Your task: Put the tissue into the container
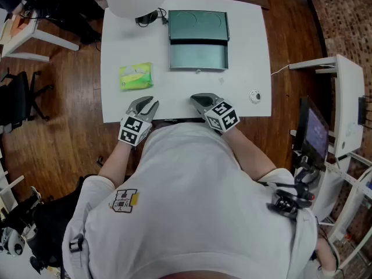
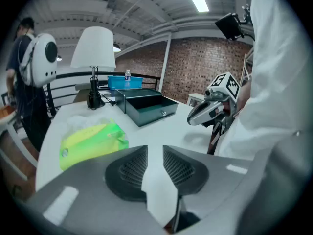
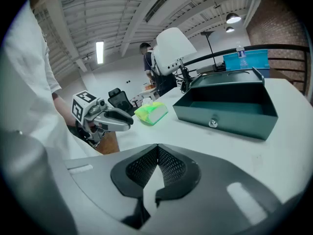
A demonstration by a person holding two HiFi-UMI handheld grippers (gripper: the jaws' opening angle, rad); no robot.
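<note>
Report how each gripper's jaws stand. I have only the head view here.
Observer: The left gripper has its jaws a narrow gap apart, with nothing between them. Only the white table shows through the gap.
Operator: Give me the right one.
Observer: The right gripper has its jaws together at the tips and holds nothing.
Operator: Describe the container's front as seen from down there.
Observer: The container is dark green, and its near wall has a small round knob at the middle.
</note>
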